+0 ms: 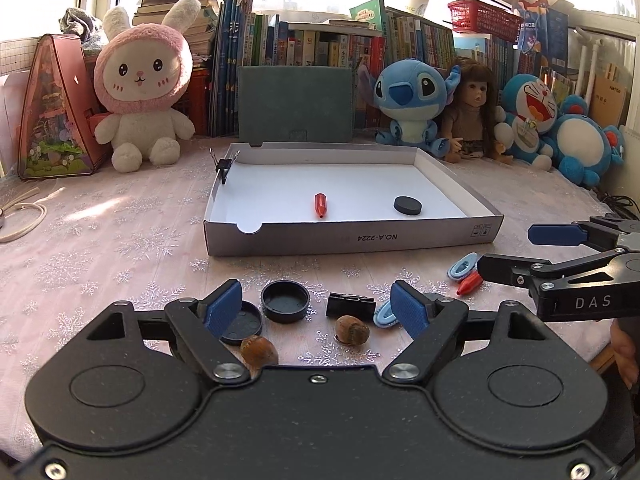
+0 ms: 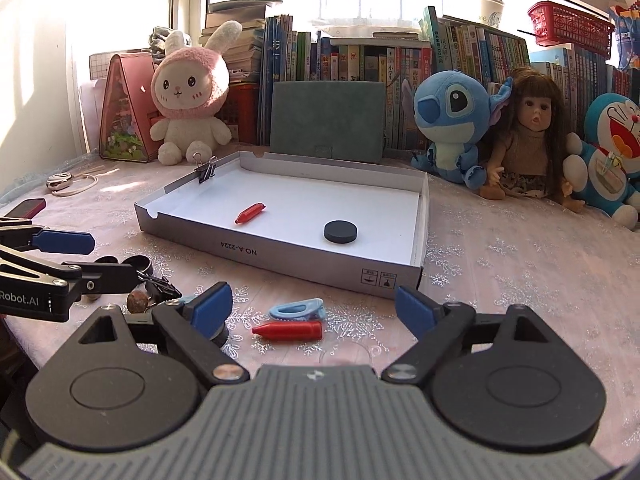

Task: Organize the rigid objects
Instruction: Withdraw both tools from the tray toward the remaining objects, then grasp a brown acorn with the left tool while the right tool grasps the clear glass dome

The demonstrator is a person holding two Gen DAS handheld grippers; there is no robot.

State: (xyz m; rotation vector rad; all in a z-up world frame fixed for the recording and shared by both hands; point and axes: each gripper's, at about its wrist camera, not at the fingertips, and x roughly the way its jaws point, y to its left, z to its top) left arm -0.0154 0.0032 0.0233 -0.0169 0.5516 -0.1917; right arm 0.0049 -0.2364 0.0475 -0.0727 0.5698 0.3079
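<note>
Pink snowflake cloth [image 1: 100, 248] is filling the left wrist view, with the grey tray [image 1: 352, 236] at centre holding a red cap [image 1: 320, 204] and black disc [image 1: 408, 205]; the left gripper [image 1: 316, 306] is hovering spread wide over lids and nuts. In the right wrist view, the right gripper [image 2: 314, 308] is gaping, empty, around a second red cap [image 2: 289, 330] low at centre.

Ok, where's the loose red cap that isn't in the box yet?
On the tablecloth between the right hand-held gripper fingers, the red cap lies against the light blue clip, in front of the box.

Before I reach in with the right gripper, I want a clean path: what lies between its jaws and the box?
In the right wrist view, a red cap and a light-blue clip lie before the box.
</note>
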